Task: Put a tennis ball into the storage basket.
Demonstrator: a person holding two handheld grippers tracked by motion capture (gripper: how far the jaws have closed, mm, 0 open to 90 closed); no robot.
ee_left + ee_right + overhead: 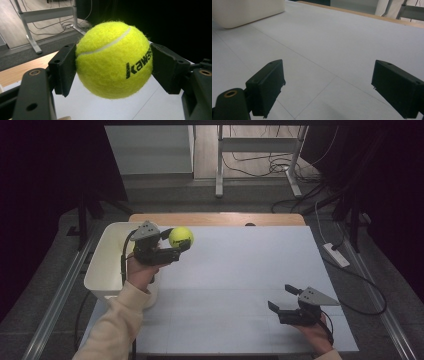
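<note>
A yellow tennis ball [181, 237] [113, 60] with black lettering is held above the white table top [240, 270], near the white bin's right rim. My left gripper [176, 239] [113, 71] is shut on it, one black pad pressing each side. The person's left hand and cream sleeve reach in from the bottom left. My right gripper [281, 297] [328, 87] rests low at the table's front right, jaws wide open with nothing between them, only bare white surface ahead.
A white plastic bin [107, 262] [247, 11] stands at the table's left edge. A wooden strip [217, 218] runs along the far edge. Beyond are a metal table frame [260, 157], cables and a power strip [336, 255] on the floor.
</note>
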